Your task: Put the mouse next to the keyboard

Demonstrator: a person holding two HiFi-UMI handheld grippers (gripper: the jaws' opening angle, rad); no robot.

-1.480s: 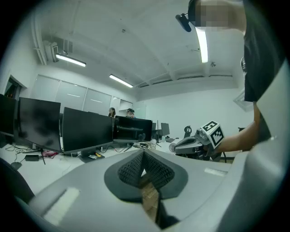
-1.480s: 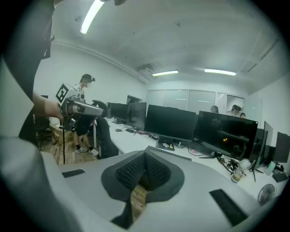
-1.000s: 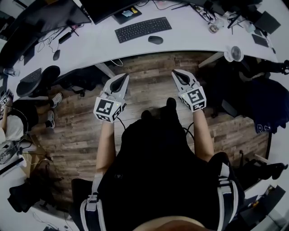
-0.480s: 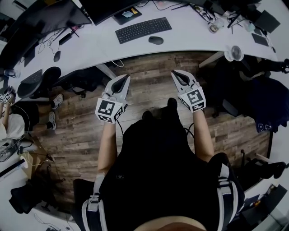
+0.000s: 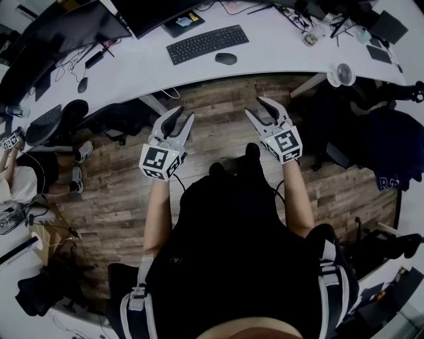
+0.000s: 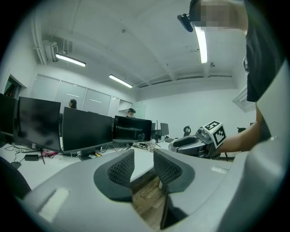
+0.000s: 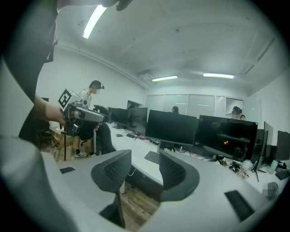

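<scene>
**Two grippers spread and empty, mouse beside the keyboard on the far desk**

Head view: the left gripper (image 5: 184, 114) and the right gripper (image 5: 256, 106) are held out side by side over the wooden floor (image 5: 218, 126), short of the curved white desk (image 5: 278, 56), and touch nothing. Each has just been opening its jaws. They now stand apart with only air and floor between them. Far across the desk lies the black keyboard (image 5: 207, 44), set at a slight slant. The black mouse (image 5: 226, 58) sits just beside the keyboard's right end, a little nearer to the person, with a narrow strip of bare desk between the two. A dark monitor (image 5: 159, 10) stands behind the keyboard. Well to the left, an office chair (image 5: 56, 119) stands at the desk's near edge.

Left gripper view: the left gripper's two ribbed pads (image 6: 122, 166) stand parted, and nothing is between them. Through the gap show the desk edge and floor planks. A row of dark monitors runs along the desk on the left. At the right, the right gripper with its marker cube (image 6: 216, 132) hangs level, well apart.

Right gripper view: the right gripper's pads (image 7: 111, 171) are likewise parted and hold nothing. Beyond the gap, the keyboard lies on the desk in front of a dark monitor. At the far left, the left gripper's marker cube (image 7: 68, 99) shows. The mouse cannot be made out here.
</scene>
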